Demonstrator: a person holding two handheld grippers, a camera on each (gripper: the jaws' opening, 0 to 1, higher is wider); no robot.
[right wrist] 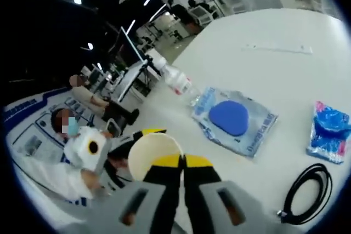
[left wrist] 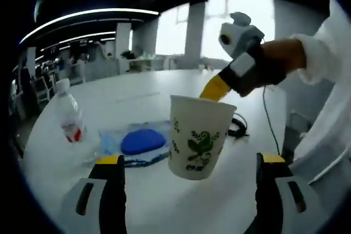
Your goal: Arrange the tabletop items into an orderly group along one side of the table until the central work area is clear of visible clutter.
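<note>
Yellow-tipped right tool (right wrist: pixel 182 164) pinches the tapered paper cup's (left wrist: pixel 198 135) thin rim; left tool (left wrist: pixel 192 163) gapes wide.

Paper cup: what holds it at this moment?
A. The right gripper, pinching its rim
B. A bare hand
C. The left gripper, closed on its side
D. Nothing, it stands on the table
A. In the left gripper view the paper cup hangs tilted above the white table, the right gripper pinching its rim; the left gripper stands wide open, apart from the cup.
</note>
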